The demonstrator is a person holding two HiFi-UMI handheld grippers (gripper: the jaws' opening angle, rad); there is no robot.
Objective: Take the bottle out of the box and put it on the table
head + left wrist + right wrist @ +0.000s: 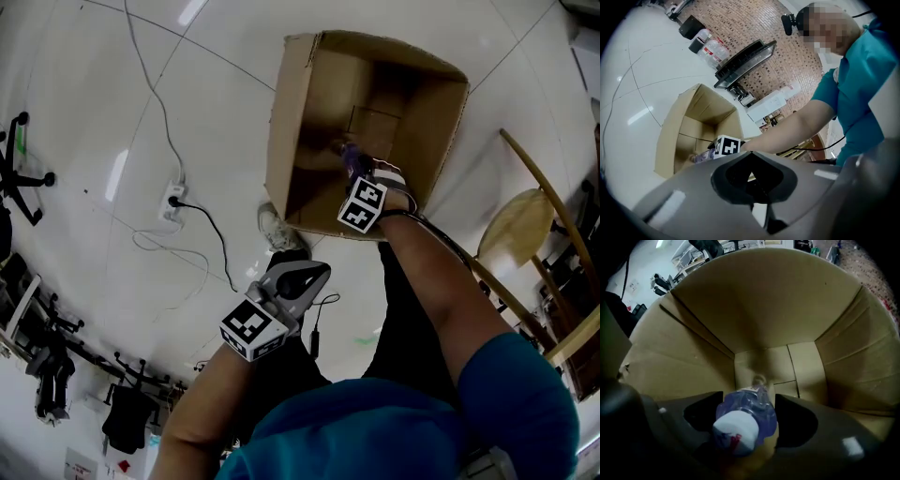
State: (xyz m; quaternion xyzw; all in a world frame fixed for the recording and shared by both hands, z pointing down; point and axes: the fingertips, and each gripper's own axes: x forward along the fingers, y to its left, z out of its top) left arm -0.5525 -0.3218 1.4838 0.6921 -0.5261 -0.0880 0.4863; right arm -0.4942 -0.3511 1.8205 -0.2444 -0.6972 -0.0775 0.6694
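Head view bright and evenly lit; white streaks of glare lie on the glossy floor (94,112). Box (291,122) interior in shadow. Right gripper view dim, the bottle (745,418) near the lens soft. Both gripper views bend strongly, with black corners.

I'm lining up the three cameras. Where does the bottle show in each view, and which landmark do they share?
Head view: bottle inside the cardboard box, upper centre.
Left gripper view: purplish glimpse low in the box mouth, left of centre.
Right gripper view: bottom centre, white end towards the camera.
Shared landmark: the cardboard box, open in all three.
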